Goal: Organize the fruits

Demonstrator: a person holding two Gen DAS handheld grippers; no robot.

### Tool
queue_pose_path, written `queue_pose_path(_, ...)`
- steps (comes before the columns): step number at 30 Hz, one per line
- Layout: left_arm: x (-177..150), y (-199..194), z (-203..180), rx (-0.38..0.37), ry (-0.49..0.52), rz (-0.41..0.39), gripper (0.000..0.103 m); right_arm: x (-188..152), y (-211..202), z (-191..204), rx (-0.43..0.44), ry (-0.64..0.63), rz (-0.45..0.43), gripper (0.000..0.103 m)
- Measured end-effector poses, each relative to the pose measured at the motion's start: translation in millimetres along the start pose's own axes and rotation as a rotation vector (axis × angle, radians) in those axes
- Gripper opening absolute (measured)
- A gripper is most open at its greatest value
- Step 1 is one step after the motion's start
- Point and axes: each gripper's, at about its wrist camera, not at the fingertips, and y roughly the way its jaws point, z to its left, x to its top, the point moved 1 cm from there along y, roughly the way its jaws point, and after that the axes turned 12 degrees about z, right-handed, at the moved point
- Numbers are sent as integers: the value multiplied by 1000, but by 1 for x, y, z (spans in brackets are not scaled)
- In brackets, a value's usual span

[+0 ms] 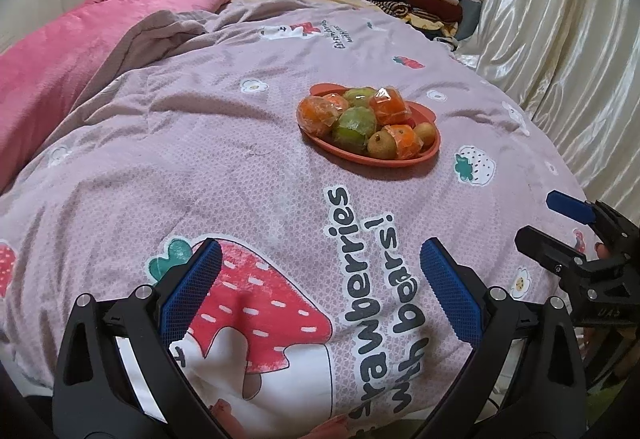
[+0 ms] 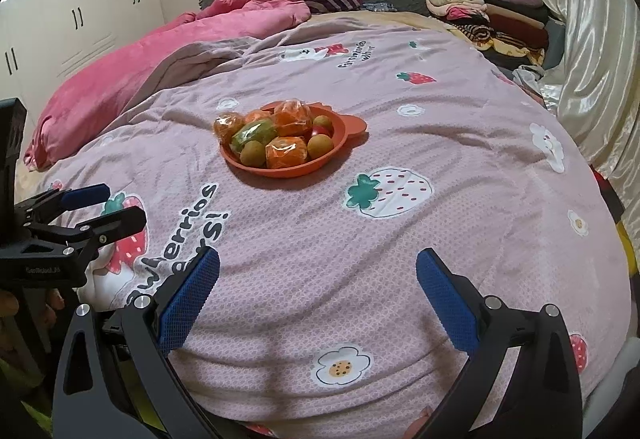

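Surface: bed under a pale pink quilt (image 1: pixel 224 167) printed with strawberries and flowers.
Dish: shallow orange plastic plate with small ears (image 1: pixel 430 153), set on the quilt mid-bed, well apart from both grippers.
Contents: plastic-wrapped orange fruits (image 1: pixel 318 113), green fruits (image 1: pixel 354 125), small brown fruits (image 1: pixel 380 145), all heaped in the dish.
Left gripper (image 1: pixel 320 291): blue-padded fingers wide apart, empty, low over the quilt.
Right gripper (image 2: pixel 318 295): fingers wide apart, empty.
Background: folded clothes pile (image 2: pixel 486 13), pink blanket (image 2: pixel 168 51).

Occlusions and cut-offs, both wrist views

Small red fruit (image 2: pixel 319 130) mostly buried under wrapped oranges (image 2: pixel 286 152); type unreadable. Right gripper (image 1: pixel 560 225) cut by frame edge. Left gripper (image 2: pixel 108 205) body cropped likewise. Quilt lettering (image 2: pixel 182 235) partly covered.
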Motion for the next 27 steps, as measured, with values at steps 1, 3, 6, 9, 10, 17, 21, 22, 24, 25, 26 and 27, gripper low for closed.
queue_pose_path(1, 0, 0, 0, 6, -1, 0, 93, 0, 0, 0, 0, 2, 1, 98)
queue_pose_path(3, 0, 0, 0, 13, -4, 0, 93, 0, 0, 0, 0, -1, 1, 98)
queue_pose_path(6, 0, -1, 1, 13, -4, -1, 93, 0, 1, 0, 1, -4, 3, 98)
queue_pose_path(9, 0, -1, 2, 16, -5, -2, 93, 1, 2, 1, 1, -7, 7, 98)
queue_pose_path(10, 0, -2, 2, 16, -6, -3, 93, 1, 2, 1, 2, -6, 6, 98)
queue_pose_path(17, 1, -3, 2, 18, -10, -4, 93, 1, 3, 2, 1, -6, 6, 98)
queue_pose_path(21, 1, -3, 2, 17, -9, -4, 93, 1, 3, 2, 0, -5, 7, 98)
queue_pose_path(22, 1, -3, 2, 18, -9, -5, 93, 1, 3, 2, -2, -3, 7, 98)
queue_pose_path(24, 1, -3, 3, 22, -9, -4, 93, 1, 3, 2, 2, -4, 7, 98)
queue_pose_path(25, 0, -3, 3, 24, -10, -2, 93, 0, 3, 1, 3, -5, 6, 98)
queue_pose_path(26, 0, -3, 3, 24, -10, -2, 93, 0, 4, 1, 3, -6, 8, 98)
queue_pose_path(27, 0, -3, 3, 24, -10, -2, 93, 0, 4, 1, 2, -6, 8, 98)
